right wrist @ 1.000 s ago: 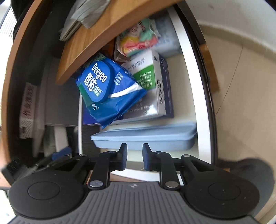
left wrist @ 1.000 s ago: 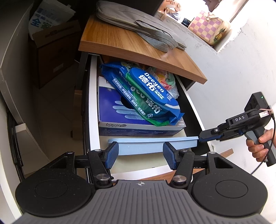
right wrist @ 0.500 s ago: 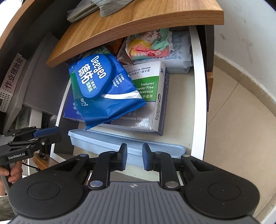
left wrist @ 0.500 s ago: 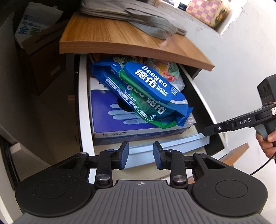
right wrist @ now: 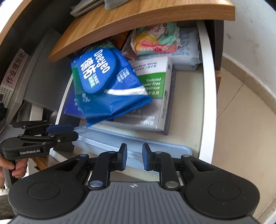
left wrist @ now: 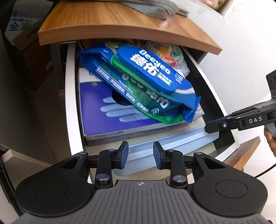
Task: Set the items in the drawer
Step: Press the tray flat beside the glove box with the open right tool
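Observation:
The white drawer point(left wrist: 69, 103) point(right wrist: 209, 103) stands pulled out under a wooden top point(left wrist: 112, 22). Inside, a blue Deeyeo wipes pack point(left wrist: 146, 69) point(right wrist: 96, 74) lies on a glove box point(left wrist: 96, 110) point(right wrist: 155, 96). A light-blue flat tray point(left wrist: 172, 144) point(right wrist: 107, 139) lies across the drawer's front, its right end higher. My left gripper point(left wrist: 140, 155) point(right wrist: 74, 132) is at the tray's left end, jaws partly apart with nothing pinched. My right gripper point(right wrist: 134, 155) point(left wrist: 209, 126) hovers at the tray's front right with a narrow gap; no grip on the tray shows.
A colourful soft pack point(left wrist: 169, 53) point(right wrist: 155, 41) and a pale blue pack point(right wrist: 186, 51) fill the drawer's back. Grey cloth point(left wrist: 155, 10) lies on the wooden top. A cardboard box point(left wrist: 25, 34) stands left of the drawer. A hand point(right wrist: 17, 168) holds the left gripper's handle.
My left gripper's jaws have narrowed from wide open to about half and moved closer over the tray. The tray now sits tilted, its right end raised. The right gripper's gap is unchanged.

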